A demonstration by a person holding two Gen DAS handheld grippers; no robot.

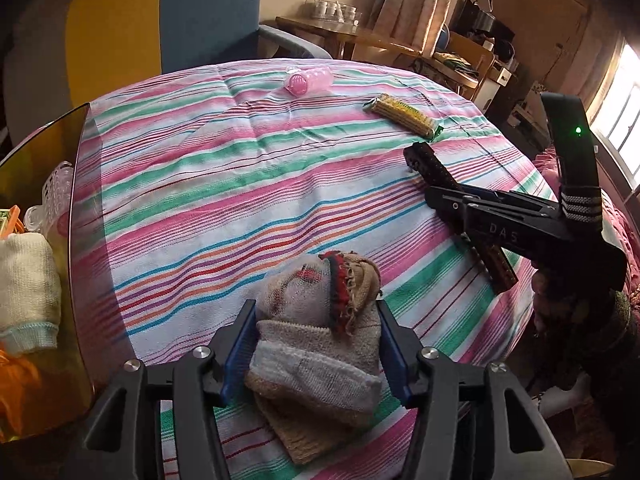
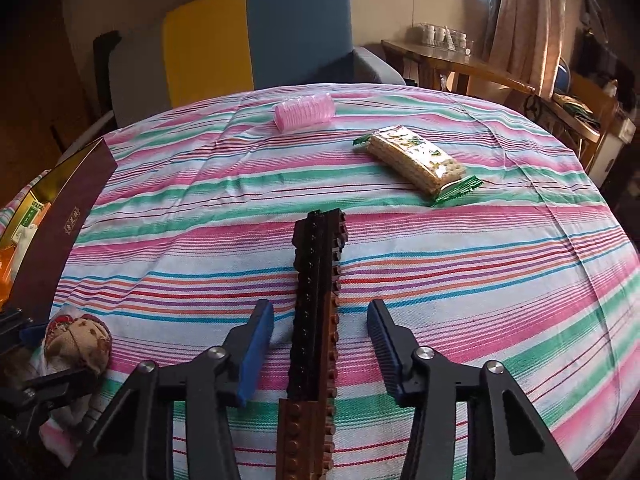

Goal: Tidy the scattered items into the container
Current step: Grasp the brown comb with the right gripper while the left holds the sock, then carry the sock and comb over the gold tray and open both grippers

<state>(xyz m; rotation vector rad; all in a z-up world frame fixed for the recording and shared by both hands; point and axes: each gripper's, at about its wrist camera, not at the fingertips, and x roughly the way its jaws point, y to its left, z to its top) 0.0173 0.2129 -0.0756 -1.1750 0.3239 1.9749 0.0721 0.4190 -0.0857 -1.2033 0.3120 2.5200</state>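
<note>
While the left gripper (image 1: 316, 344) clamps the sock bundle (image 1: 320, 320), the right gripper (image 2: 320, 344), marked "DAS", stands open astride the brick bar (image 2: 316, 320)

A table under a striped cloth (image 2: 460, 264) carries everything. On it lie a pink roller (image 2: 304, 112), a cracker packet (image 2: 416, 160), a brick bar (image 2: 316, 320), a sock bundle (image 1: 320, 328) and a box (image 2: 60, 220).

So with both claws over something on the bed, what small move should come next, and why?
Probably close the right gripper onto the long brick bar: its pads still stand clear either side, while the left gripper already squeezes the rolled sock.
</note>
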